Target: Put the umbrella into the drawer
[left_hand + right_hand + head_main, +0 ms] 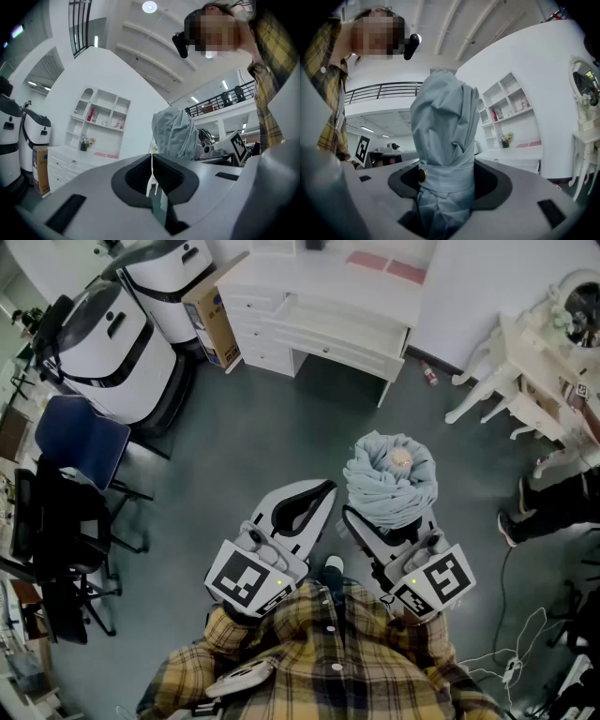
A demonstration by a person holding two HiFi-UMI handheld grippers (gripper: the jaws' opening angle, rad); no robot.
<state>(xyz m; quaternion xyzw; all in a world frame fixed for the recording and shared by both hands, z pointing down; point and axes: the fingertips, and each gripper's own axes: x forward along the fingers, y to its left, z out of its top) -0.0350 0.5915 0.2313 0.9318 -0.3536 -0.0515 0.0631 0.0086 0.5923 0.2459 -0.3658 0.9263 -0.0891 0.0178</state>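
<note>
The right gripper [445, 187] has its jaws spread wide and pressed on the umbrella [443, 136], one pad on each side of the strap [440, 174] that binds the folded cloth. That is a sensible place to pinch, I judge: the strap keeps the bundle firm there, so it should neither slip nor unfurl. The umbrella stands upright in the jaws, and from the head view its bunched top faces the camera. The gripper itself points level at chest height, close in front of the person's shirt [328, 662]. The left gripper [152, 180] is beside it, jaws pressed together on nothing, with only a thin slit of light between them. It looks kept free for work at the desk [328, 287], should the drawer need a pull or a push. Both grippers are well short of the desk, with bare floor [262, 427] between, and both point toward it. The drawer [342, 324] in the middle of the desk front looks pulled out, though from here I cannot be sure how far. So the umbrella is in hand and well away from the desk. The carry to the drawer is not yet done, and the umbrella will likely need laying flat to fit.
</note>
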